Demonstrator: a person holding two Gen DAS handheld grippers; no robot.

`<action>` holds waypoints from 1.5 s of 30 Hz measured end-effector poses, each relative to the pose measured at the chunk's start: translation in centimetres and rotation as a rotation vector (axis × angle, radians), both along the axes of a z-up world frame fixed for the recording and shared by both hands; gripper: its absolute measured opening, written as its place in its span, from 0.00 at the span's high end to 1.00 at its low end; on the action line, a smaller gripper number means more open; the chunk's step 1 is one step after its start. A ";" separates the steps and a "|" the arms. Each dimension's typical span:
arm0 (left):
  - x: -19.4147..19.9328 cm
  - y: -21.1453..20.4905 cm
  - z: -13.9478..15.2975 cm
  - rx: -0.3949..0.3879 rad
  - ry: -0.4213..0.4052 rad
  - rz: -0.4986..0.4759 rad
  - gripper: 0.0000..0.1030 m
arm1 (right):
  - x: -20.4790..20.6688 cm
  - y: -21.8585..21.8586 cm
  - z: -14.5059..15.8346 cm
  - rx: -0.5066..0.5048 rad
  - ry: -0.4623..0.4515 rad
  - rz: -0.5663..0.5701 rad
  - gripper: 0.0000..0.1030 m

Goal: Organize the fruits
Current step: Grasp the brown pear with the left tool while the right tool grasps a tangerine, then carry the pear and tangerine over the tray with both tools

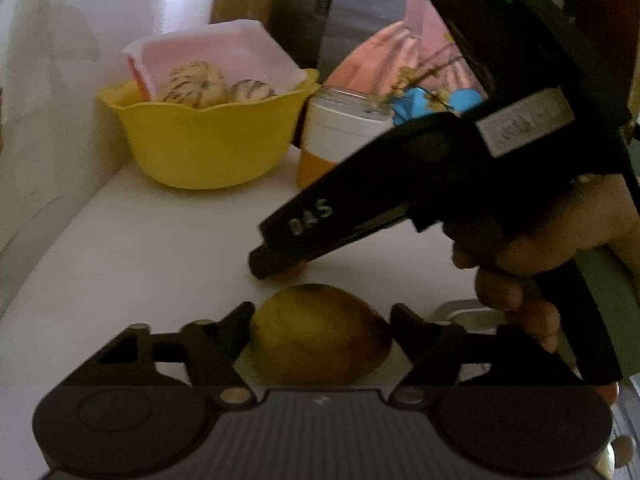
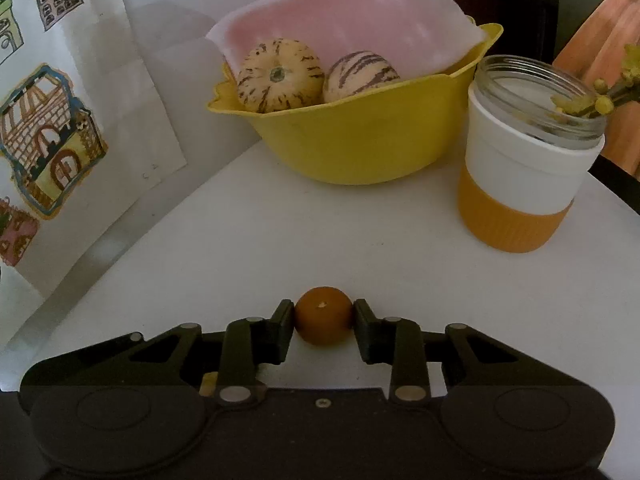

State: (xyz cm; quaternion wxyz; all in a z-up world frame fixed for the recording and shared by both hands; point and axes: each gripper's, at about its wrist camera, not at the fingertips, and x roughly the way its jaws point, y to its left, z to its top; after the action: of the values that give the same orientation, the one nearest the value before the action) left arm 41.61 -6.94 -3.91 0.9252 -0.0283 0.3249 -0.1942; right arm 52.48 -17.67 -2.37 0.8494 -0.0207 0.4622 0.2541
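In the left wrist view a yellow-brown pear-like fruit (image 1: 320,340) lies on the white table (image 1: 152,248). My left gripper (image 1: 320,316) is shut on it, a fingertip pressing each side. Just beyond it is my right gripper (image 1: 276,268), held by a hand (image 1: 532,264), with its tip low at the table. In the right wrist view my right gripper (image 2: 323,318) is shut on a small round orange fruit (image 2: 323,314) that rests on the table (image 2: 248,240). Behind stands a yellow bowl (image 2: 360,140) holding two striped cream fruits (image 2: 280,76).
A pink-white foam sheet (image 2: 352,20) lines the bowl's back. A glass jar with a white and orange sleeve (image 2: 524,172) stands right of the bowl, with a yellow flower sprig (image 2: 600,100) over it. Drawings of houses (image 2: 48,140) hang on the left wall.
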 end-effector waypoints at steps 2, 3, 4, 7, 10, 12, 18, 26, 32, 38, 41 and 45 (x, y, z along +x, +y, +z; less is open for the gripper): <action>0.0 -0.2 0.0 0.007 -0.004 0.002 0.29 | -0.1 -0.3 0.1 0.012 0.006 -0.002 0.68; 0.0 -0.1 0.0 0.000 -0.003 0.004 0.29 | -0.2 -0.4 0.0 0.016 0.009 -0.002 0.68; 0.1 -0.1 0.0 -0.006 -0.001 0.006 0.30 | -0.4 -0.5 0.1 0.021 0.005 -0.003 0.68; 0.0 0.1 0.0 -0.016 -0.003 0.019 0.30 | -0.6 -0.9 0.4 0.031 -0.012 -0.005 0.68; -0.2 0.2 0.0 -0.024 -0.005 0.028 0.30 | -1.0 -1.7 0.8 0.050 -0.020 -0.013 0.68; -0.4 0.1 0.1 -0.009 -0.011 0.024 0.31 | -1.2 -2.3 1.2 0.057 -0.023 -0.017 0.68; -1.2 0.2 0.5 0.000 -0.024 0.038 0.32 | -2.3 -3.6 2.1 0.082 -0.035 -0.034 0.68; -2.4 0.0 1.9 -0.005 -0.063 0.042 0.52 | -5.0 -5.6 3.5 0.083 -0.056 -0.049 0.68; -3.1 -0.6 2.4 0.046 -0.077 0.016 0.53 | -6.1 -6.4 3.6 0.087 -0.049 -0.048 0.68; -3.0 0.0 1.6 0.064 -0.019 0.018 0.45 | -6.8 -6.7 3.7 0.088 -0.052 -0.035 0.68; -2.4 0.1 1.1 0.066 -0.005 0.022 0.44 | -6.7 -6.8 3.6 0.089 -0.049 -0.039 0.68; -2.0 0.0 0.8 0.053 0.007 0.027 0.45 | -6.5 -7.1 3.4 0.088 -0.046 -0.044 0.68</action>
State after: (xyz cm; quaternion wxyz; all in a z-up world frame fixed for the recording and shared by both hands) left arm 39.62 -6.93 -3.14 0.9270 -0.0088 0.3329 -0.1727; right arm 46.02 -24.74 1.03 0.8651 0.0209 0.4315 0.2548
